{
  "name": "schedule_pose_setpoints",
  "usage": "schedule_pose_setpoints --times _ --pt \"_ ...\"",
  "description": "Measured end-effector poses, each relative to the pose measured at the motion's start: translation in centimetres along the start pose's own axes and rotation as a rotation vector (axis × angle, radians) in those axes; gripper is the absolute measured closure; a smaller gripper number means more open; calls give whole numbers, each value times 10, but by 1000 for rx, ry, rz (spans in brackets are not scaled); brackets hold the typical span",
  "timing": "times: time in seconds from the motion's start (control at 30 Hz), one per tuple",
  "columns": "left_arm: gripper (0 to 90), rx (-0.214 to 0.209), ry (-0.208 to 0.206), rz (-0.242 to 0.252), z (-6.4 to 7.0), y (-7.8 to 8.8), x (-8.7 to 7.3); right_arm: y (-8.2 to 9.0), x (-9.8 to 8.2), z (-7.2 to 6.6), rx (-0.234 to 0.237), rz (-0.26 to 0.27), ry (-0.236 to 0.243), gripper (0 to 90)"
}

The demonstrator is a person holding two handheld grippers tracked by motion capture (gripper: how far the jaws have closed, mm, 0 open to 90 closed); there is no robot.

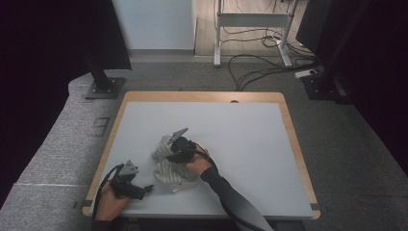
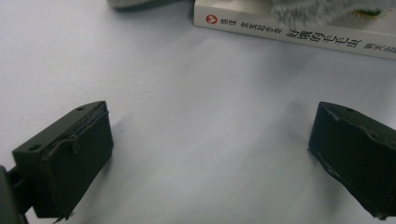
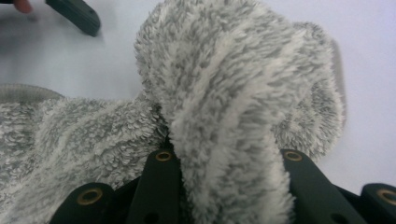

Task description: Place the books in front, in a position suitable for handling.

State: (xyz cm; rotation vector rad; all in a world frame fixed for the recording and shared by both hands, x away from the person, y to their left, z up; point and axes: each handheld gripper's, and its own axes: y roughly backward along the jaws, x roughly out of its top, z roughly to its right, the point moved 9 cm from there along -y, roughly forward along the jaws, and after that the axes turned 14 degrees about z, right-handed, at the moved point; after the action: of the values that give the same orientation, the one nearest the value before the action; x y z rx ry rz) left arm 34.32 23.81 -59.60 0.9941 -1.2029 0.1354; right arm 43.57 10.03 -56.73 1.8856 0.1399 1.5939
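Note:
A fluffy grey-and-white cloth (image 1: 166, 166) lies bunched near the table's front middle, draped over a white book (image 1: 177, 186). My right gripper (image 1: 177, 145) is at the cloth's far side, shut on a raised fold of cloth (image 3: 224, 93) that fills the gap between its jaws (image 3: 229, 177). My left gripper (image 1: 146, 188) rests low at the front left, pointing toward the book. Its jaws stand wide open (image 2: 210, 135) over bare tabletop with nothing between them. The book's spine (image 2: 299, 32) with printed characters lies ahead of it, the cloth (image 2: 322, 9) hanging over it.
The pale grey table (image 1: 240, 134) has a wooden rim. Bare surface stretches to the right and far side. Off the table, black stands (image 1: 103, 82) and cables (image 1: 260, 67) sit on the grey carpet. One jaw of the left gripper (image 3: 74, 14) shows beyond the cloth.

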Motion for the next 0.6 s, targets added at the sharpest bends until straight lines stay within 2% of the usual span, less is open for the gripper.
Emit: schedule_pose_setpoints --times 0.6 --pt "0 -2 1 1 0 0 0 23 -15 42 -88 2 -60 708"
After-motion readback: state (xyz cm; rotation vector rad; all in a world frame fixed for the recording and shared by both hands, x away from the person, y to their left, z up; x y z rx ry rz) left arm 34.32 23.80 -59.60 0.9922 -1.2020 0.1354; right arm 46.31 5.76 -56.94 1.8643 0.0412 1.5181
